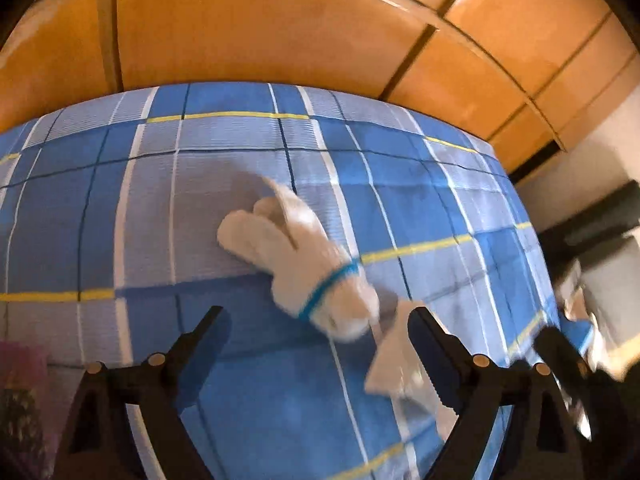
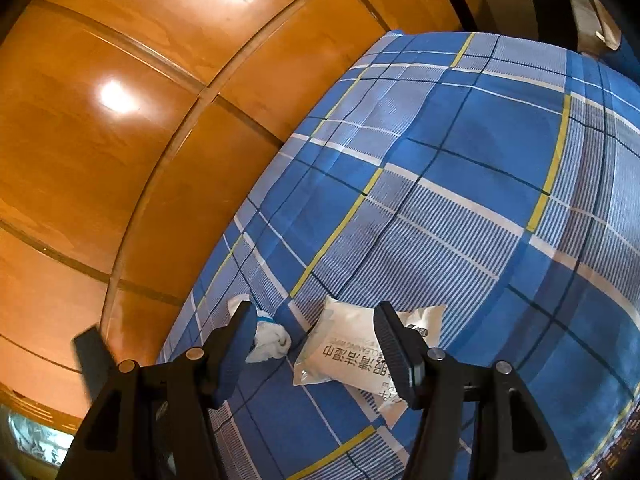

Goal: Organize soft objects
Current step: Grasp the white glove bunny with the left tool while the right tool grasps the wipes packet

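Observation:
A white knitted glove [image 1: 296, 256] with a blue cuff band lies on the blue plaid bed cover [image 1: 200, 208]. A white wet-wipe packet [image 1: 394, 360] lies just right of its cuff. My left gripper [image 1: 316, 332] is open above the cover, its right finger beside the packet. In the right wrist view, my right gripper [image 2: 316, 344] is open over the packet [image 2: 344, 348], which shows printed text. The glove's cuff [image 2: 270, 338] peeks out behind the left finger. The right gripper's finger also shows in the left wrist view [image 1: 560, 356].
Orange wooden wardrobe panels [image 1: 260, 28] stand close behind the bed, also in the right wrist view [image 2: 120, 120]. The bed cover [image 2: 460, 200] extends far right. Dark furniture [image 1: 592, 232] and floor lie off the bed's right edge. A pink object [image 1: 20, 368] sits at lower left.

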### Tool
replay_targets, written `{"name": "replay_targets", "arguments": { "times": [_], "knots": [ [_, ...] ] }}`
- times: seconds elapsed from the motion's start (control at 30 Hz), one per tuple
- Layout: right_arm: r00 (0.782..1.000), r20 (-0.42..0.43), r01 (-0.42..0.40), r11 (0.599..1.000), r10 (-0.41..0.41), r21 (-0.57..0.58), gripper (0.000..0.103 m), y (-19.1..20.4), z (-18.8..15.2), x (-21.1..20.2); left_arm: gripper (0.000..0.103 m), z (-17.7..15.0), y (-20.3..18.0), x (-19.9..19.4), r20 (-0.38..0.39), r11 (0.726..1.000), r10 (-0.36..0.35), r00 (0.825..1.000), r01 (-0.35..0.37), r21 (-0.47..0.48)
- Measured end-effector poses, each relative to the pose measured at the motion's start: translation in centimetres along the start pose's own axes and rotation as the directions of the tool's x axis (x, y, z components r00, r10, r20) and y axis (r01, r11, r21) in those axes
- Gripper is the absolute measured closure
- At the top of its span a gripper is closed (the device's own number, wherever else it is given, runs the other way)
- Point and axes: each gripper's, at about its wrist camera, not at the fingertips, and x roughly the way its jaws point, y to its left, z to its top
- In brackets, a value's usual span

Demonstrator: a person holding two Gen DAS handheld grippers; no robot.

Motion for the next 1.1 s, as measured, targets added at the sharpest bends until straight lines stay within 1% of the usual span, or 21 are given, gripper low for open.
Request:
{"name": "replay_targets", "arguments": {
  "times": [0.1,0.17,0.2,0.23,0.27,0.3,0.43,0.5,0.57,0.67,0.73,0.8,0.87,0.9,0.97,1.03,1.07,1.1],
  "knots": [
    [1.0,0.003,-0.006,1.0,0.006,0.005,0.042,0.0,0.0,0.0,0.009,1.1,0.0,1.9,-0.009,1.0,0.024,1.0,-0.024,-0.006],
    [1.0,0.0,-0.009,1.0,0.009,0.013,0.042,-0.1,0.0,0.0,0.009,1.5,0.2,3.2,-0.024,0.999,0.036,0.999,-0.036,0.0],
    [1.0,0.0,-0.011,1.0,0.011,0.018,0.042,-0.1,0.0,0.1,0.012,1.5,0.3,3.6,-0.036,1.0,0.03,0.999,-0.029,0.009],
    [1.0,-0.001,-0.015,1.0,0.015,0.02,0.042,-0.1,0.0,0.1,0.016,1.4,0.2,3.5,-0.018,0.998,0.042,0.999,-0.041,0.038],
    [1.0,-0.003,-0.019,1.0,0.019,0.018,0.042,-0.1,0.0,0.2,0.04,1.2,0.0,3.2,-0.011,0.996,0.044,0.999,-0.043,0.072],
    [1.0,-0.003,-0.021,1.0,0.021,0.015,0.042,0.0,0.0,0.2,0.054,0.9,-0.2,3.1,-0.024,0.994,0.026,0.999,-0.023,0.107],
    [1.0,-0.002,-0.023,1.0,0.023,0.012,0.042,0.0,0.0,0.2,0.056,-1.5,0.0,1.6,-0.03,0.982,-0.008,1.0,0.013,0.19],
    [1.0,-0.008,-0.018,1.0,0.018,0.019,0.042,-0.1,0.0,0.3,0.056,-3.2,0.4,0.8,-0.045,0.973,0.005,0.999,0.006,0.23],
    [1.0,-0.026,-0.013,1.0,0.014,0.024,0.042,-0.2,-0.1,0.6,0.055,-5.5,0.9,-0.5,-0.058,0.96,-0.004,0.998,0.02,0.28],
    [0.997,-0.082,-0.007,1.0,0.008,0.014,0.042,0.0,-0.5,1.7,0.055,-8.9,1.9,-2.5,-0.07,0.938,-0.005,0.998,0.029,0.344],
    [0.994,-0.106,0.01,1.0,-0.011,-0.015,0.042,0.4,-0.8,2.2,0.055,-10.8,2.8,-3.6,-0.079,0.934,-0.016,0.997,0.044,0.355],
    [0.994,-0.098,0.05,0.997,-0.055,-0.05,0.041,1.0,-0.9,2.3,0.055,-12.2,3.7,-4.6,-0.089,0.935,-0.022,0.996,0.052,0.35],
    [0.991,-0.102,0.077,0.99,-0.09,-0.121,0.04,1.9,-1.0,2.5,0.055,-13.4,4.5,-5.5,-0.093,0.938,-0.028,0.995,0.058,0.34],
    [0.988,-0.112,0.089,0.98,-0.11,-0.176,0.04,2.4,-0.9,2.9,0.055,-13.7,4.8,-5.8,-0.092,0.939,-0.032,0.995,0.062,0.339],
    [0.977,-0.134,0.122,0.946,-0.168,-0.299,0.04,3.5,-0.5,4.1,0.053,-14.5,5.2,-6.3,-0.076,0.936,-0.038,0.996,0.062,0.346],
    [0.953,-0.15,0.184,0.892,-0.265,-0.412,0.039,4.1,-0.2,5.7,0.053,-15.0,5.6,-6.6,-0.06,0.937,-0.047,0.997,0.065,0.344],
    [0.943,-0.156,0.195,0.868,-0.294,-0.458,0.039,4.2,-0.2,6.2,0.053,-15.2,5.7,-6.7,-0.056,0.939,-0.049,0.997,0.065,0.337],
    [0.93,-0.179,0.192,0.84,-0.321,-0.507,0.036,4.4,-0.4,6.9,0.053,-15.1,5.6,-6.6,-0.054,0.944,-0.051,0.997,0.066,0.325]
  ]
}}
